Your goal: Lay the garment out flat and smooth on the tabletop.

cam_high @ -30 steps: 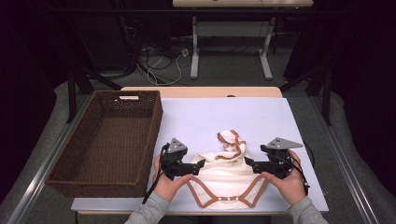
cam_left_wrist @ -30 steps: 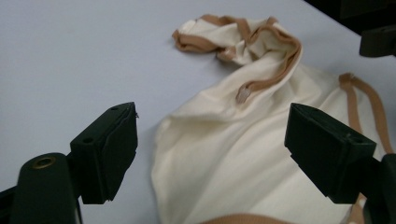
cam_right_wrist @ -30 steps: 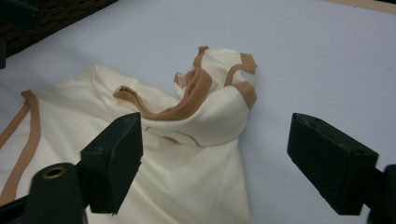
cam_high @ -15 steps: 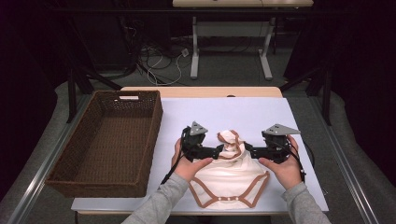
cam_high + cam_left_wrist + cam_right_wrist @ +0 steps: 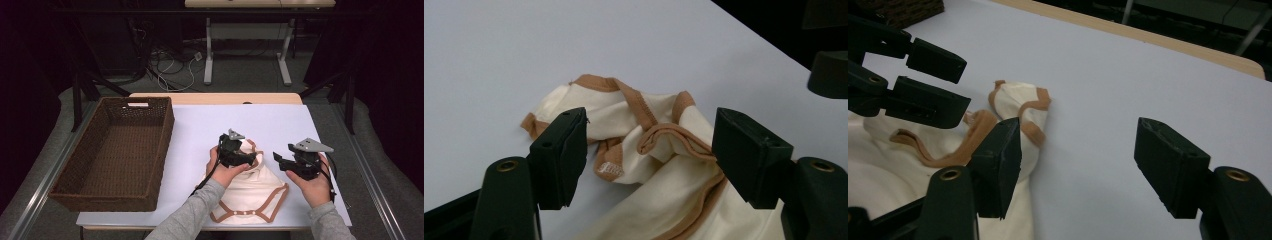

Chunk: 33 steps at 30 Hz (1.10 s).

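High view: a cream bodysuit [image 5: 250, 192] with tan trim lies at the tabletop's [image 5: 280, 120] near edge; above its bunched top the left gripper [image 5: 248, 159] hovers wide open, the right gripper [image 5: 278, 161] gapes just beside; wicker basket [image 5: 115, 150] along the left edge

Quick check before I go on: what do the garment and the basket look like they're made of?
The garment looks like soft cream knit fabric, probably cotton, matte, with tan stitched binding on its edges; it bunches and folds loosely. The basket looks like dark brown woven wicker or rattan: a tight weave shows on its walls and a cut-out handle at the far end.
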Tool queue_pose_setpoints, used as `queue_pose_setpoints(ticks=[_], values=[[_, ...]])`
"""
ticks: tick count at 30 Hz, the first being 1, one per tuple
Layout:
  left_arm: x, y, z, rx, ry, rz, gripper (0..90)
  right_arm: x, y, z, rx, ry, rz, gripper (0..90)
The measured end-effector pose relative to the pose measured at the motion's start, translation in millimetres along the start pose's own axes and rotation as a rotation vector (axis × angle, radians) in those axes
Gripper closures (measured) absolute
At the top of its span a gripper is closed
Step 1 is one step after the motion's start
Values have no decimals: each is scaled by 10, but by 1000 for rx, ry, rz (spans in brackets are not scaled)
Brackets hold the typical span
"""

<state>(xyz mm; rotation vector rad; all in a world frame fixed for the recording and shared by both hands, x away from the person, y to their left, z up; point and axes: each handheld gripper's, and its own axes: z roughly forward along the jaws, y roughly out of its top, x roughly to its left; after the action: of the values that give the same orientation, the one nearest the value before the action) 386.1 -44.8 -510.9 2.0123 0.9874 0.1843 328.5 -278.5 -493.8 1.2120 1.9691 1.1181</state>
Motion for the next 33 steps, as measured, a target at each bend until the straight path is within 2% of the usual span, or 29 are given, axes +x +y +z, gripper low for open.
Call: queue_pose_setpoints(ticks=[1,2,5,9,10,11,13,15,17,18,20,25,29,33], values=[[-16,2,33,-5,-10,-9,328,-24,-17,-18,0,-7,2,353],[-27,2,58,-9,-3,-10,335,-48,-36,-38,1,-14,14,353],[-59,18,128,13,-5,-56,366,-103,-66,-71,-2,-22,36,353],[-62,36,189,30,-7,-76,393,-137,-96,-101,-7,-26,51,353],[-69,33,203,30,-8,-91,411,-139,-103,-110,-7,-29,47,353],[-59,31,214,49,-6,-83,441,-142,-107,-111,-11,-28,42,354],[-61,18,238,63,-8,-97,494,-135,-116,-122,-4,-28,44,355],[-55,3,257,90,-3,-75,588,-129,-123,-124,-6,-33,39,359],[-76,-7,266,102,-7,-80,678,-124,-127,-120,-6,-26,37,359],[-75,-9,259,110,0,-51,748,-115,-127,-116,-5,-24,39,360],[-86,-16,232,108,-4,-36,826,-108,-127,-105,-9,-18,26,362],[-50,-27,34,72,0,-2,848,-82,-111,-55,-6,6,11,362],[25,-18,-238,14,15,4,850,-52,-96,10,25,42,13,362],[111,-5,-505,-23,33,17,850,4,-59,76,32,62,-10,372]])
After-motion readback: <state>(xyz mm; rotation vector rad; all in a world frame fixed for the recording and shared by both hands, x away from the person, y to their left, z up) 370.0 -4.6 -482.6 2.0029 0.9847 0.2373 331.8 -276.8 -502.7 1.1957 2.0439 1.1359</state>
